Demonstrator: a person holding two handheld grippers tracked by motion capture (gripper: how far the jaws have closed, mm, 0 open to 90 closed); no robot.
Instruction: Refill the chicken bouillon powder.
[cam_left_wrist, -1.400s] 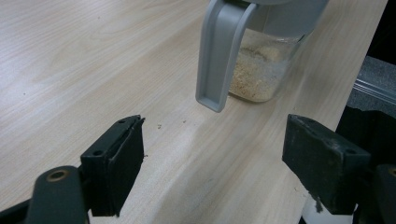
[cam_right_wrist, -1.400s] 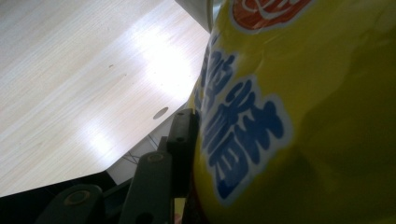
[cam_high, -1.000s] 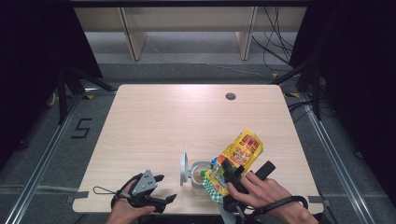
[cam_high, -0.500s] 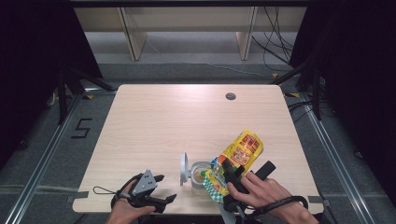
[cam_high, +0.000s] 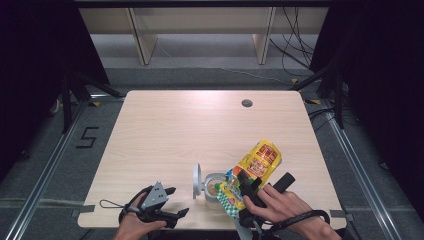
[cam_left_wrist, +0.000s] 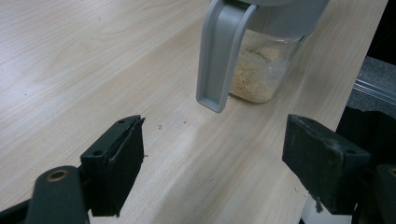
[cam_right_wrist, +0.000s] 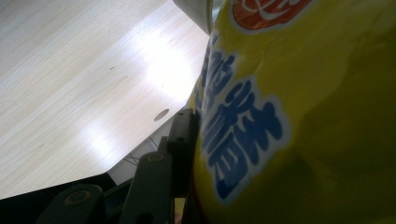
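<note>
A yellow snack bag (cam_high: 261, 159) hangs tilted over a clear jar (cam_high: 214, 189) near the table's front edge, its green-checked mouth down at the jar's rim. My right gripper (cam_high: 264, 181) is shut on the bag; in the right gripper view the left finger (cam_right_wrist: 184, 140) presses the bag's side (cam_right_wrist: 289, 116) and the other finger is hidden behind it. The jar (cam_left_wrist: 266, 70) holds beige crumbs, and its grey lid (cam_high: 196, 181) stands flipped open. My left gripper (cam_high: 178, 201) rests open at the front left, its jaws wide and pointing at the jar, with only bare table between them (cam_left_wrist: 233, 158).
The light wooden table (cam_high: 175, 130) has a round cable hole (cam_high: 246, 103) at its far right. A few crumbs lie on the wood by the jar. Wooden shelving (cam_high: 200, 30) stands on the floor beyond the table, with dark curtains on both sides.
</note>
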